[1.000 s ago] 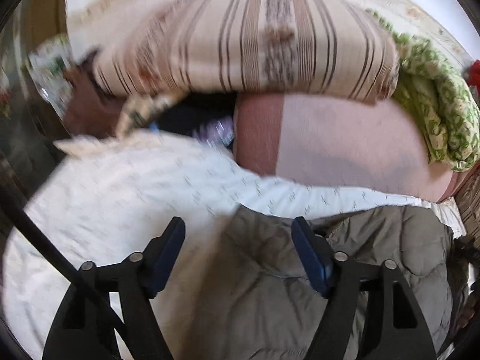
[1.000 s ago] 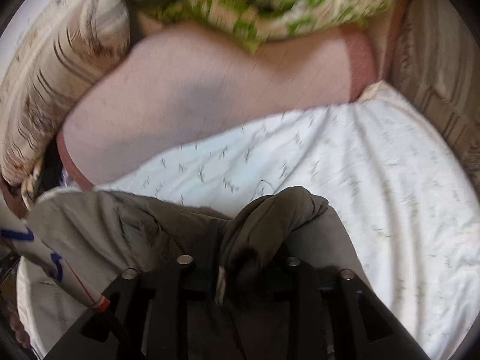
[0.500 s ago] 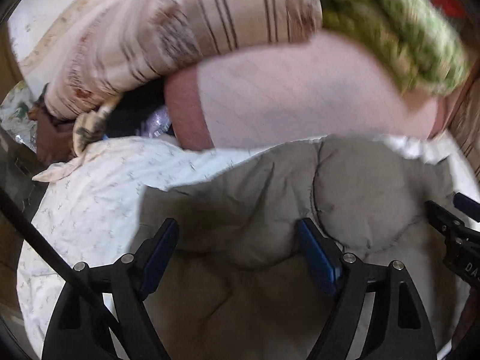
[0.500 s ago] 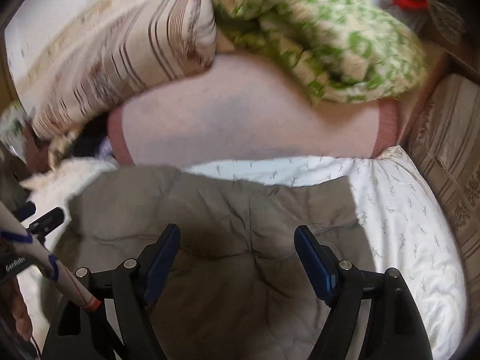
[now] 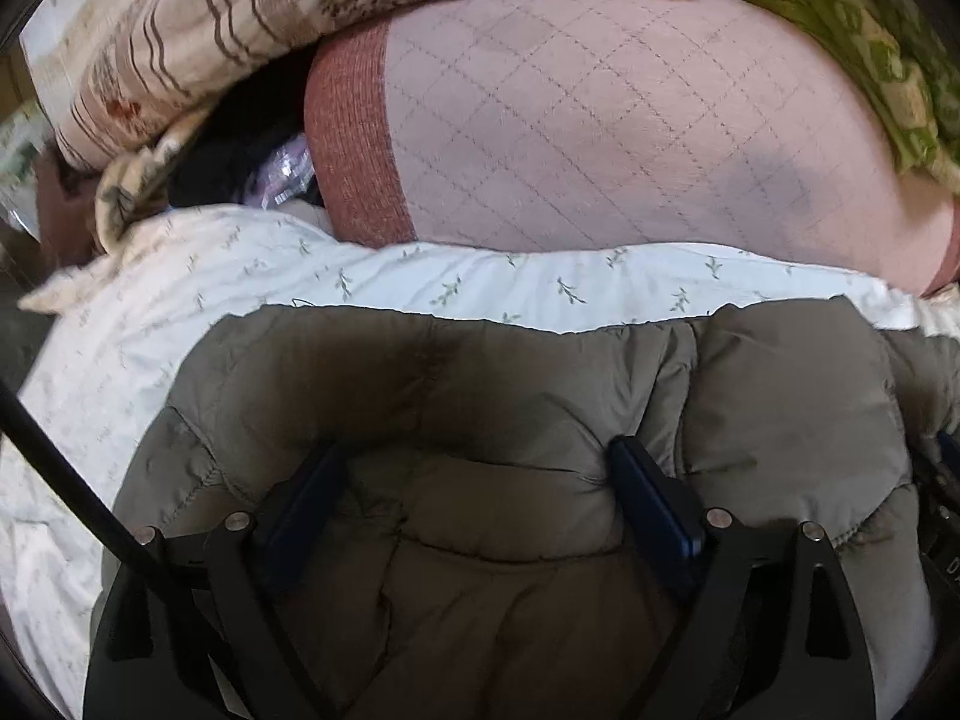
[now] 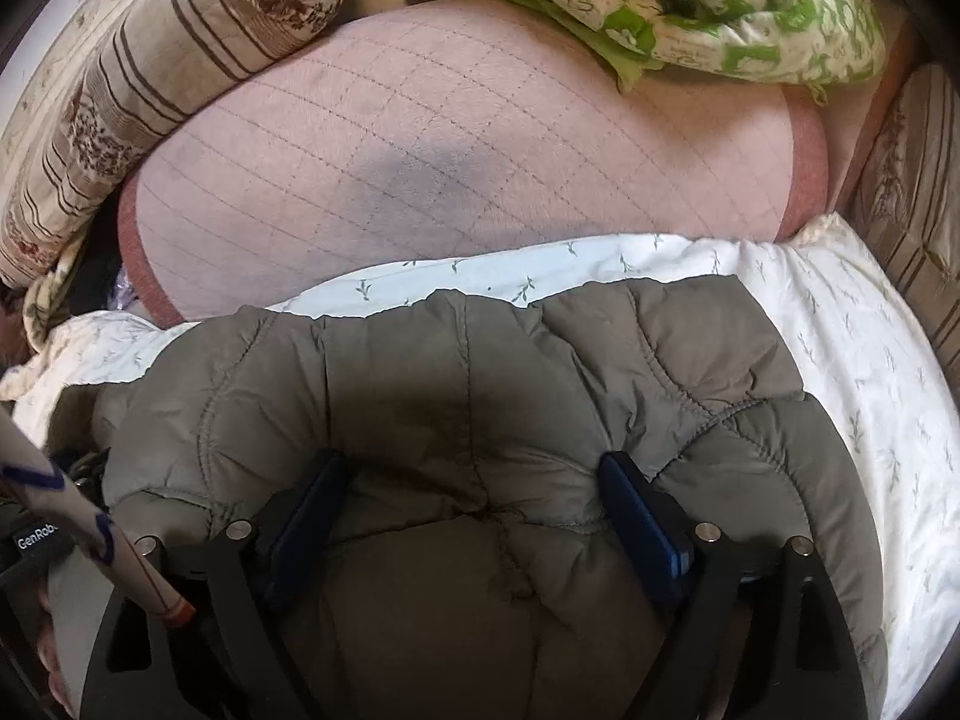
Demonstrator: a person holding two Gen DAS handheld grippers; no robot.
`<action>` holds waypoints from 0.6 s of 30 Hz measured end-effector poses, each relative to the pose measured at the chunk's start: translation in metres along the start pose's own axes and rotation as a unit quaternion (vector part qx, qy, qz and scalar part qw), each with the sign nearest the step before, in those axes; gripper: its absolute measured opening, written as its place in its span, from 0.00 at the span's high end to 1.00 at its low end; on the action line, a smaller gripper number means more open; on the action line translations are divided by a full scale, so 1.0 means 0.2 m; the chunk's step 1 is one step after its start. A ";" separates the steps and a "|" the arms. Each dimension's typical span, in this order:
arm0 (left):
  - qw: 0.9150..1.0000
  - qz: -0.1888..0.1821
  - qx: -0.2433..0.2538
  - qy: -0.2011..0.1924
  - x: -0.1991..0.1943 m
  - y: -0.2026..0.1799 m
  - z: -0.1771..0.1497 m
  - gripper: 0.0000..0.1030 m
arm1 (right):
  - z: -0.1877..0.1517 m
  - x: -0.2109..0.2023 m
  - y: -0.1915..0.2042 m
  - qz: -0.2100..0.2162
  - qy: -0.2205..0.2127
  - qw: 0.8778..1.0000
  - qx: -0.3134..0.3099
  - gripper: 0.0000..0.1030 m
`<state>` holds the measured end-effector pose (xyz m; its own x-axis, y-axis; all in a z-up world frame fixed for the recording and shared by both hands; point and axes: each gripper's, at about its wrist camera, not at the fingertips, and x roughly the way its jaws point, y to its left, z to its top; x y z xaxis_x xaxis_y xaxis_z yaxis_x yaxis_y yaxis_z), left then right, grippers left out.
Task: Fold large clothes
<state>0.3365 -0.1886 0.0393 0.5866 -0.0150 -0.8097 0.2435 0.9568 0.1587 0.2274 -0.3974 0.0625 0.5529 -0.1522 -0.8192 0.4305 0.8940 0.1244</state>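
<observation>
An olive-grey quilted puffer jacket lies folded on the white sprigged bedsheet; it also fills the lower part of the right wrist view. My left gripper is open, its blue-padded fingers spread wide and pressed down into the jacket's padding. My right gripper is open the same way, low on the jacket's right half. Neither holds any fabric.
A pink quilted cushion lies behind the jacket, a striped beige pillow on top left, a green patterned quilt at top right. A striped cushion borders the bed's right side. Bare sheet shows right of the jacket.
One second ago my right gripper was shut on a bunch of jacket fabric; it has let go. Both grippers have moved forward and down onto the laid-out jacket.
</observation>
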 end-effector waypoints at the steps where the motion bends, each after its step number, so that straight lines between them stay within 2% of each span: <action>1: 1.000 0.009 0.004 -0.006 0.00 -0.01 -0.01 0.13 | 0.00 0.01 0.01 -0.006 -0.003 1.000 -0.003 0.13; 4: 1.000 0.024 0.012 -0.014 -0.01 -0.03 -0.01 0.13 | -0.01 0.02 0.03 -0.018 -0.012 1.000 -0.006 0.13; 7: 1.000 0.018 0.013 -0.009 -0.04 0.01 0.01 0.13 | -0.02 0.02 0.04 -0.023 -0.015 1.000 -0.008 0.12; 9: 1.000 0.023 0.017 -0.013 -0.14 0.05 0.01 0.13 | -0.01 0.02 0.04 -0.028 -0.005 1.000 -0.011 0.12; 12: 0.999 0.020 0.022 -0.045 -0.33 0.13 -0.04 0.13 | 0.01 -0.09 0.07 -0.061 0.007 0.998 -0.022 0.12; 15: 0.996 0.030 0.041 -0.073 -0.51 0.21 -0.15 0.13 | -0.05 -0.29 0.07 -0.030 -0.012 0.999 -0.014 0.12; 18: 0.996 0.031 0.035 -0.069 -0.62 0.35 -0.28 0.13 | -0.17 -0.45 0.03 -0.012 -0.011 1.000 -0.015 0.12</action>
<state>0.2369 -0.1035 0.1196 0.7024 -0.0005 -0.7118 0.2541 0.9343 0.2501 0.1568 -0.3639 0.1187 0.5584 -0.1838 -0.8090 0.4232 0.9018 0.0872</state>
